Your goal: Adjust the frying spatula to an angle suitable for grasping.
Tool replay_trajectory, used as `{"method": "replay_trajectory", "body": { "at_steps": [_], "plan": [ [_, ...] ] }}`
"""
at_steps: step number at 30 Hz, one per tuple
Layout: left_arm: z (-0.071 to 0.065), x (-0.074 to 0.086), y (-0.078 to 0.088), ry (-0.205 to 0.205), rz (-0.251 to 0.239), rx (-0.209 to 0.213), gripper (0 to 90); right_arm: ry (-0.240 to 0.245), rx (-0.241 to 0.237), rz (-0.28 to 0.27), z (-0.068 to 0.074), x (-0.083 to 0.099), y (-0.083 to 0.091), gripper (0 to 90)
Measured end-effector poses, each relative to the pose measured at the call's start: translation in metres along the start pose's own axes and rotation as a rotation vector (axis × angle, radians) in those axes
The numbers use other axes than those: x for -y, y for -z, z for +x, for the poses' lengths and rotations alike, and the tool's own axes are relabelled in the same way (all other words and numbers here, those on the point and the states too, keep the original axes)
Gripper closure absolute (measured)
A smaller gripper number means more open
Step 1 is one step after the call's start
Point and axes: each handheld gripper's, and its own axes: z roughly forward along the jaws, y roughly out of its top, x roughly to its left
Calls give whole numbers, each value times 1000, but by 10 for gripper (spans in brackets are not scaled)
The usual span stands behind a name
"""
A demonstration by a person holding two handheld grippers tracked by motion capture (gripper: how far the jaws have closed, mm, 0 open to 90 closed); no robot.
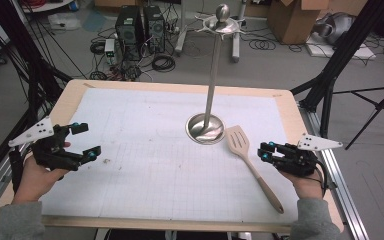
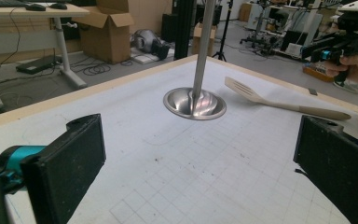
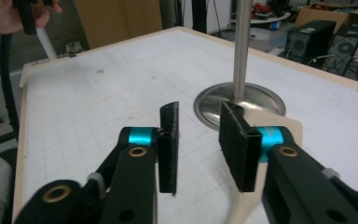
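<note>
Right gripper, jaws narrowed with nothing between them, hovered beside the spatula handle for pickup; left gripper waited spread wide, empty.

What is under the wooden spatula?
The wooden spatula lies flat on the white grid mat, which covers the table. Its slotted blade sits beside the metal stand. In the right gripper view, the right gripper hides part of it.

Wooden slotted spatula flat beside stand base
</note>
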Motion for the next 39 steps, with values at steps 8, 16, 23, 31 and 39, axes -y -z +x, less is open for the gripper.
{"method": "replay_trajectory", "body": {
  "at_steps": [8,16,23,31,39],
  "plan": [
    [1,3,-3,8,13,2,25,-21,12,-5,-5,10,3,892],
    [1,5,-5,9,24,3,25,-32,40,103,-10,25,-7,894],
    [2,8,-7,16,31,3,26,-61,108,200,-19,40,-19,896],
    [2,11,-7,21,39,3,26,-96,126,205,-29,46,-28,899],
    [2,13,-7,24,45,2,25,-74,136,278,-32,50,-41,900]
  ]
}}
